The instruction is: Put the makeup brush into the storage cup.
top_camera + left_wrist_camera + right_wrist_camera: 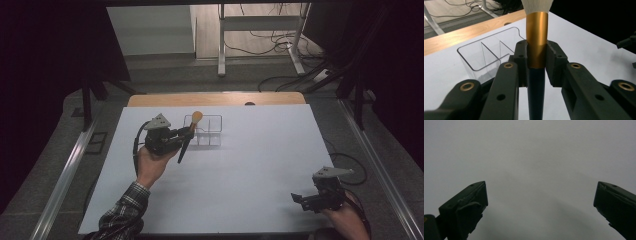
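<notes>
1. The table (240, 170), white-topped, carried a clear divided box (204, 131) toward its far side; a wooden strip edged it beyond.
2. The box, with open compartments, stood just beyond the left tongs (186, 133), nothing barring the way in.
3. The left tongs were clamped on a brush (537, 47) at its gold ferrule, bristles up and dark handle hanging down, held above the table beside the box.
4. Judged best: square the handle over one compartment, lower it straight, then release, lest it catch a divider.
5. The right tongs (299, 200) waited spread apart and empty, well apart near the table's near edge.
</notes>
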A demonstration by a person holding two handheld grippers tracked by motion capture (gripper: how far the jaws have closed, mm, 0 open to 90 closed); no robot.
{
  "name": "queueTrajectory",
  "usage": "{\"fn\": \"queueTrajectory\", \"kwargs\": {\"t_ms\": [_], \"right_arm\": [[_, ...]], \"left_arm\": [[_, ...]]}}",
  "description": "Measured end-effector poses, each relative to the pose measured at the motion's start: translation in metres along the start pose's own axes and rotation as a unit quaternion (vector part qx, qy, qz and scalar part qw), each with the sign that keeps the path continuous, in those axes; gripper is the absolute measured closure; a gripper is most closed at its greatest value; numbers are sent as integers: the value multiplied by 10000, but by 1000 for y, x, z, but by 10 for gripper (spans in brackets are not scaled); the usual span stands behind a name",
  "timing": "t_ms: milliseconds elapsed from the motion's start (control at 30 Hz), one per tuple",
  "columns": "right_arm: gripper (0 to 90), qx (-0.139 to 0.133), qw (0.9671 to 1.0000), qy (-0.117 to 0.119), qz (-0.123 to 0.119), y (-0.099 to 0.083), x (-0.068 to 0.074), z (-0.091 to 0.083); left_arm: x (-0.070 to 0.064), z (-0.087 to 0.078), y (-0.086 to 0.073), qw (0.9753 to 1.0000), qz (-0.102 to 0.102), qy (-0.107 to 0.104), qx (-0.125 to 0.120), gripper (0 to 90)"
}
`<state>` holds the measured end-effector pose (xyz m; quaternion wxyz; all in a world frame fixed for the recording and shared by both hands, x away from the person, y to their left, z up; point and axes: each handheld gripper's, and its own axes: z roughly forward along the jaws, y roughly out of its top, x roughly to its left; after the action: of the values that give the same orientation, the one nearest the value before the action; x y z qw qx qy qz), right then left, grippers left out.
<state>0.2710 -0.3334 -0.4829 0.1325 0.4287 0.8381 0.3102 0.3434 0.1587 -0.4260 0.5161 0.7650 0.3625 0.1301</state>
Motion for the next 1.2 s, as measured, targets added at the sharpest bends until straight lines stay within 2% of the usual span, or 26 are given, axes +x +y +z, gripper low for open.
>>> {"fn": "queueTrajectory", "kwargs": {"t_ms": [433,1200], "right_arm": [[0,2,10000,6,1,0,0,0],[0,-14,10000,13,21,0,-1,0]], "left_arm": [[5,4,10,9999,-50,1,-135,732],[14,19,25,9993,-130,-6,-359,732]]}}
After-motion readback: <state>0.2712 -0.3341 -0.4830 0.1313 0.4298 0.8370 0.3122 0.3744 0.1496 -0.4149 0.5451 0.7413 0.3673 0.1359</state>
